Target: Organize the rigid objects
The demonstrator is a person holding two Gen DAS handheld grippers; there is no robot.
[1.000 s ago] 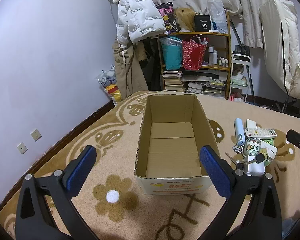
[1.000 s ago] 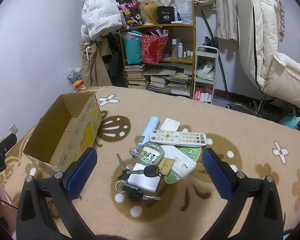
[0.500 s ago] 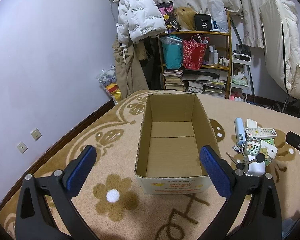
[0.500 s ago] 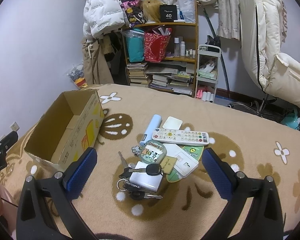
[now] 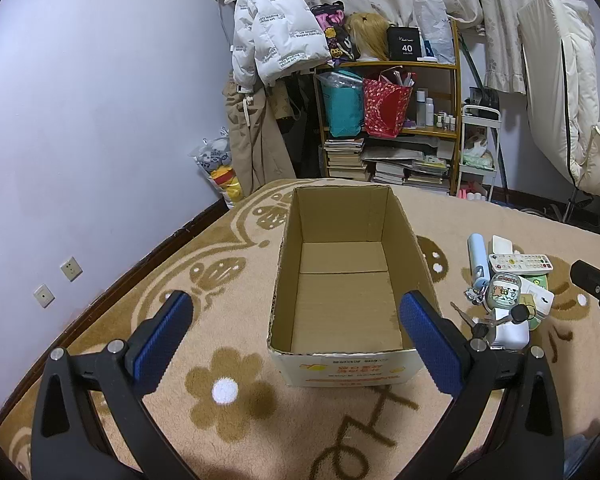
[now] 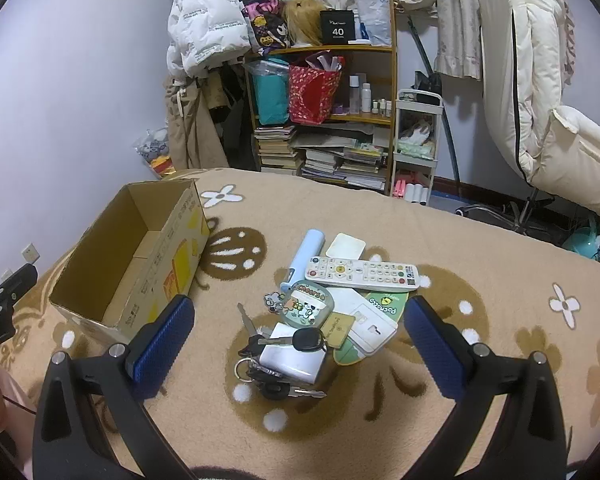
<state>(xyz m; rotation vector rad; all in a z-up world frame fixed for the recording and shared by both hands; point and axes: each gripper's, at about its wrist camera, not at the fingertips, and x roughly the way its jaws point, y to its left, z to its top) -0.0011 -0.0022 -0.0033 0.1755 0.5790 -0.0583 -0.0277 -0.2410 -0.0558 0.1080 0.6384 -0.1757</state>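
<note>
An empty cardboard box (image 5: 342, 366) stands on the beige flowered carpet; it also shows in the right wrist view (image 6: 180, 256). Right of it lies a pile: a white remote control (image 6: 362, 273), a pale blue tube (image 6: 302, 258), a round cartoon case (image 6: 307, 309), a white charger block (image 6: 294, 360), car keys (image 6: 308, 340), cards and a white square pad (image 6: 345, 245). My left gripper (image 5: 296, 340) is open and empty, in front of the box. My right gripper (image 6: 300, 344) is open and empty, above the near side of the pile.
A wooden bookshelf (image 6: 324, 120) with bags and books stands at the back wall, beside hanging coats (image 5: 276, 48) and a white trolley (image 6: 416, 140). A padded white chair (image 6: 540, 120) is at the right. The carpet (image 6: 480, 240) stretches round the pile.
Both grippers have drifted slightly; the views shift a little. Nothing has been picked up or moved.
</note>
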